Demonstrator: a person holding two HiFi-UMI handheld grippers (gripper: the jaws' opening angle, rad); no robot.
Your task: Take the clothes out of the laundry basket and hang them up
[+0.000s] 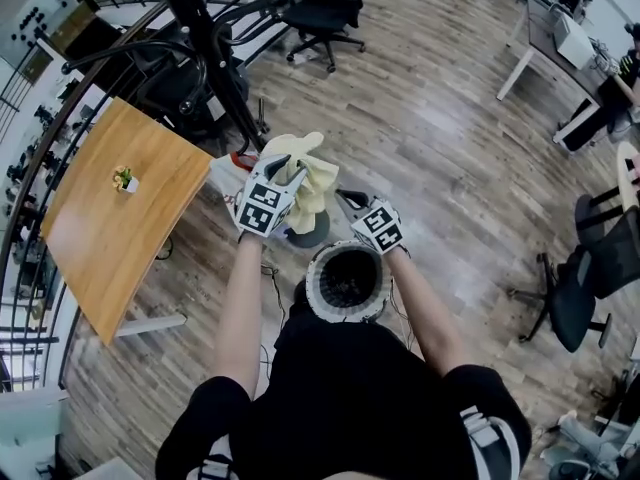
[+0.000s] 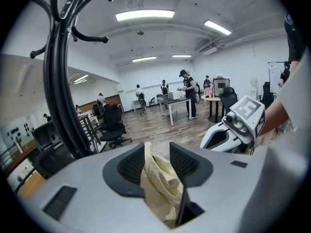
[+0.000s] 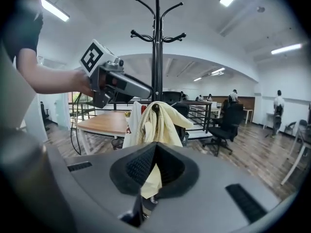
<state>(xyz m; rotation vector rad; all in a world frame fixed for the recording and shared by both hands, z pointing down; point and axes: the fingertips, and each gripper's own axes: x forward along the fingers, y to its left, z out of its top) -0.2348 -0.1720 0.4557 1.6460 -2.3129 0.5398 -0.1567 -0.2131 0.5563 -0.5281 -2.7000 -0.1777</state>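
Observation:
A pale yellow cloth point(image 1: 305, 180) is held up in front of me beside the black coat rack point(image 1: 215, 63). My left gripper point(image 1: 283, 175) is shut on the cloth, which is bunched between the pads point(image 2: 158, 178). My right gripper point(image 1: 352, 204) is just to the right and shut on a lower edge of the same cloth point(image 3: 156, 123), whose top drapes over a small black knob. The round laundry basket point(image 1: 320, 293) stands on the floor right in front of my body; its inside looks dark.
The coat rack point(image 3: 156, 42) rises behind the cloth, its hooks overhead point(image 2: 58, 72). A wooden table point(image 1: 110, 218) with a small plant stands at the left by a black railing. Office chairs point(image 1: 320, 18) point(image 1: 580, 288) and desks stand around, with people far off.

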